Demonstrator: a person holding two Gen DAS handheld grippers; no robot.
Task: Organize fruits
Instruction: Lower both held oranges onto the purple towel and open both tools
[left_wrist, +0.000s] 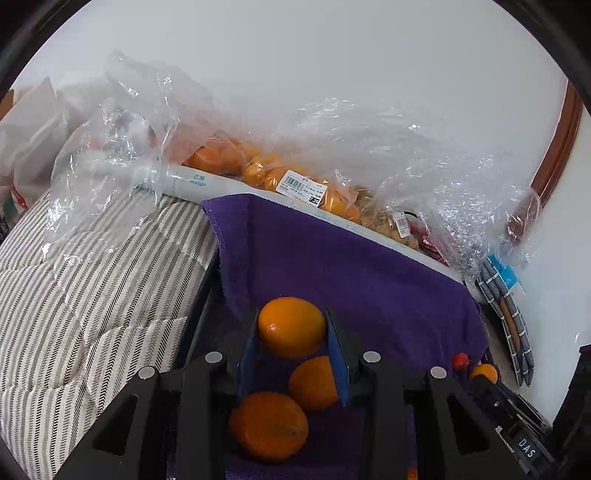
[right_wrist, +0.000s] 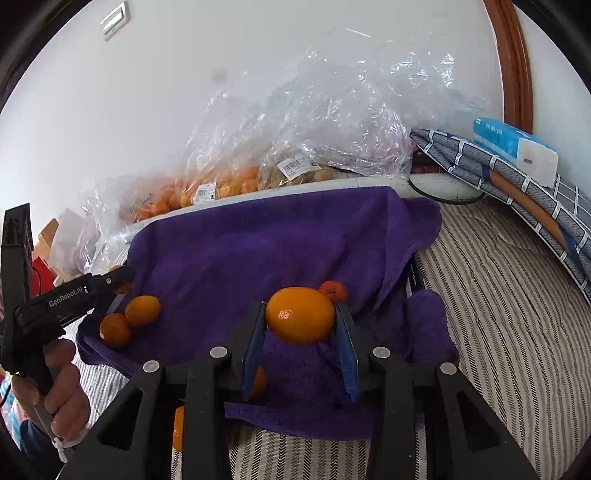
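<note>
In our left wrist view the left tongs (left_wrist: 291, 328) are closed on a smooth orange (left_wrist: 291, 326), its sides touching both blue pads (left_wrist: 338, 360); below it, nearer the camera, lie two more oranges (left_wrist: 269, 426) on the purple towel (left_wrist: 351, 266), one partly hidden behind the right-side pad; ahead of the tongs the towel rises against a white box edge (left_wrist: 207, 182), and beyond that we see clear plastic bags (left_wrist: 388, 147) holding bagged oranges (left_wrist: 258, 166) with price labels; to the left of the tongs spreads a striped bedcover (left_wrist: 92, 277); far to the right a small red fruit (left_wrist: 461, 360) and another orange sit close together by a black gripper body.

In our right wrist view the right tongs (right_wrist: 300, 319) grip a second orange (right_wrist: 300, 315) between their blue pads (right_wrist: 255, 347), held above the towel (right_wrist: 258, 240); just behind it, touching or nearly so, sits a small reddish fruit (right_wrist: 333, 291); well to the left of the tongs lie two oranges side by side (right_wrist: 129, 319), and there the left gripper body (right_wrist: 70, 295) and the person's left hand (right_wrist: 62, 387) show, though from here we cannot tell how its fingers stand; only this view shows the folded grey checked cloth (right_wrist: 498, 177) and blue tissue pack (right_wrist: 513, 147) to the right.
</note>
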